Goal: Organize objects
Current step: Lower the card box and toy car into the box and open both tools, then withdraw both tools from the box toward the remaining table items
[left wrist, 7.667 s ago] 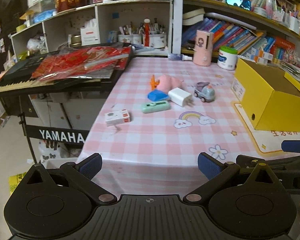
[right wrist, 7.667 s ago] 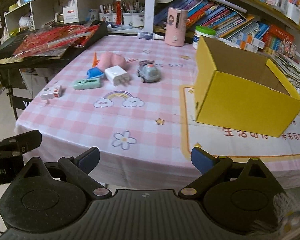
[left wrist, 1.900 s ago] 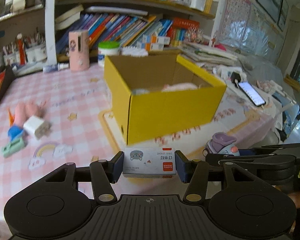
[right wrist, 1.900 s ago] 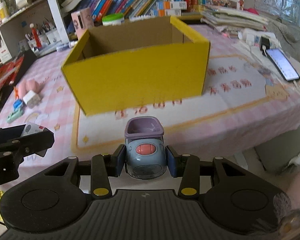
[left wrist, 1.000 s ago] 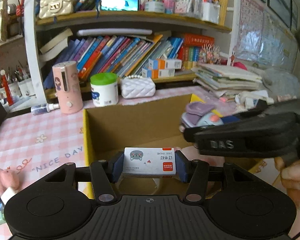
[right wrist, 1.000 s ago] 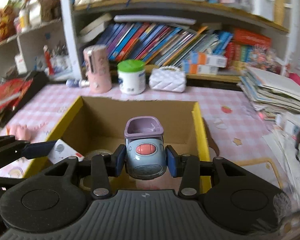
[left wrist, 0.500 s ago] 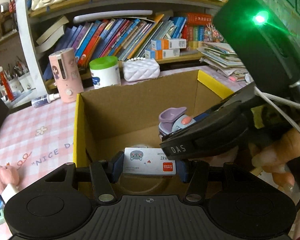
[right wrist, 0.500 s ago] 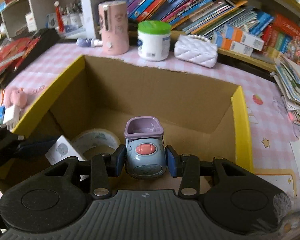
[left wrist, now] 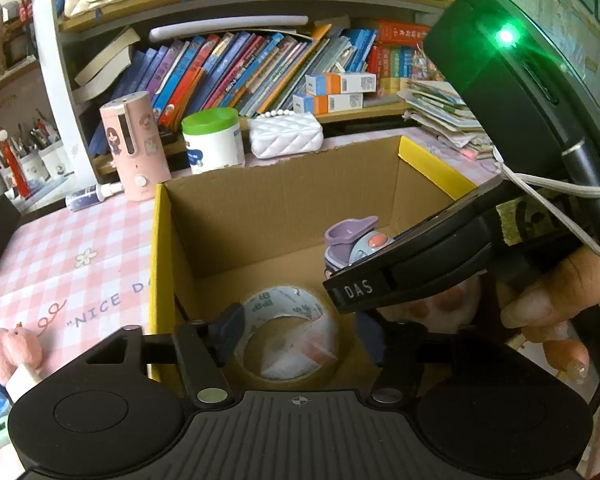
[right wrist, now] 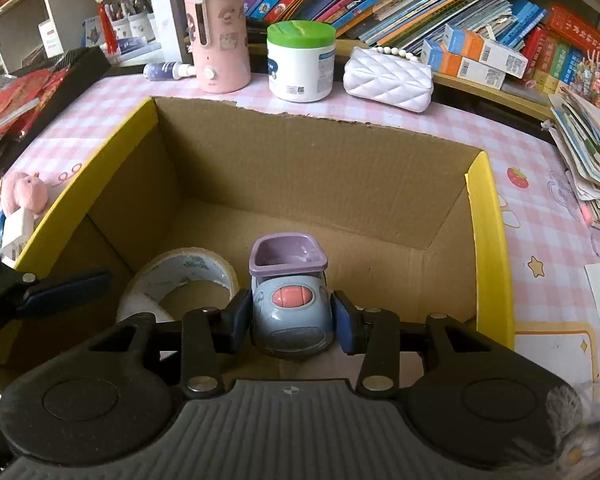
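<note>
Both grippers hang over the open yellow cardboard box (left wrist: 162,248) (right wrist: 488,216). My left gripper (left wrist: 300,338) is open and empty above a roll of clear tape (left wrist: 288,332) on the box floor; the small white card box lies inside the roll (left wrist: 296,350). My right gripper (right wrist: 292,322) is shut on the grey-blue toy car (right wrist: 290,308) with a purple bed, held inside the box next to the tape roll (right wrist: 180,280). In the left wrist view the right gripper crosses over the box with the car (left wrist: 354,246).
On the pink checked tablecloth (left wrist: 60,264) left of the box lie a pink plush (right wrist: 22,192), a white charger (right wrist: 18,230) and blue and green items. A pink dispenser (right wrist: 218,36), a green-lidded jar (right wrist: 300,60) and a white purse (right wrist: 388,78) stand behind it, before the bookshelves.
My left gripper has opened and dropped the white card box into the tape roll. My right gripper has lowered the toy car deeper into the box.
</note>
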Tool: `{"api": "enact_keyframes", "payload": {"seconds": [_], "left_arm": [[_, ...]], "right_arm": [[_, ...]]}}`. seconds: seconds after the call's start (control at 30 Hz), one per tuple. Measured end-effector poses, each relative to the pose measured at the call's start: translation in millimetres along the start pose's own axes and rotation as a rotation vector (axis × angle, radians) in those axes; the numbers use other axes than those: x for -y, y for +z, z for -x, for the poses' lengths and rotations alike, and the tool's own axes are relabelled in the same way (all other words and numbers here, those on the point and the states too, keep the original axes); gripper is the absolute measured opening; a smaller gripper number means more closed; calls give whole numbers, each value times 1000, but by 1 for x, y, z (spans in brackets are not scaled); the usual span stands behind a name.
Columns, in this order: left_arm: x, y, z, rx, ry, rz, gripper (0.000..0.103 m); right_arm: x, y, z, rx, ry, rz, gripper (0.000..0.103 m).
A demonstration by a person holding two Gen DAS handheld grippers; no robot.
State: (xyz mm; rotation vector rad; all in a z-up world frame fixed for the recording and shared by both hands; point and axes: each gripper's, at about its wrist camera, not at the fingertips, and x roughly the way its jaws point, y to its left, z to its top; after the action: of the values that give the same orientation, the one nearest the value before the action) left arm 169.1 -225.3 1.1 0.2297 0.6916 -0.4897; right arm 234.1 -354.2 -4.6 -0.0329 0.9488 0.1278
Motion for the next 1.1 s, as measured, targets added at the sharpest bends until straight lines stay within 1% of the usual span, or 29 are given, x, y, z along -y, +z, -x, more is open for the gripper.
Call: {"api": "enact_keyframes", "payload": {"seconds": [0.03,0.1,0.2,0.33,0.4,0.53,0.63,0.8,0.93,1.1], "left_arm": [[0,0,2,4,-4,-3,68],[1,1,8,23,-9,-15,70],[2,3,15,47,-2,-24,72],[0,2,29,80,2,-16,74],[-1,1,37,99,7,-11,75],[-6,-2,54,133,17,15,77],[-9,-7,67,158,27,39,82],[-14,-15,83,178,33,68,83],[-15,-22,88,172,30,92,83],[-14,-32,93,155,20,105,83]], "right_arm": [[1,0,1,12,2,-7,43],[2,-1,5,31,6,-19,50],[1,-4,13,79,-16,-28,52],[5,-10,28,131,-7,-113,52],[5,-14,37,162,-17,-135,52],[2,-25,59,231,-41,-165,52],[0,-34,77,287,-66,-181,52],[-5,-56,106,370,-111,-189,55],[-8,-78,119,393,-148,-194,57],[-6,-98,124,375,-181,-222,56]]}}
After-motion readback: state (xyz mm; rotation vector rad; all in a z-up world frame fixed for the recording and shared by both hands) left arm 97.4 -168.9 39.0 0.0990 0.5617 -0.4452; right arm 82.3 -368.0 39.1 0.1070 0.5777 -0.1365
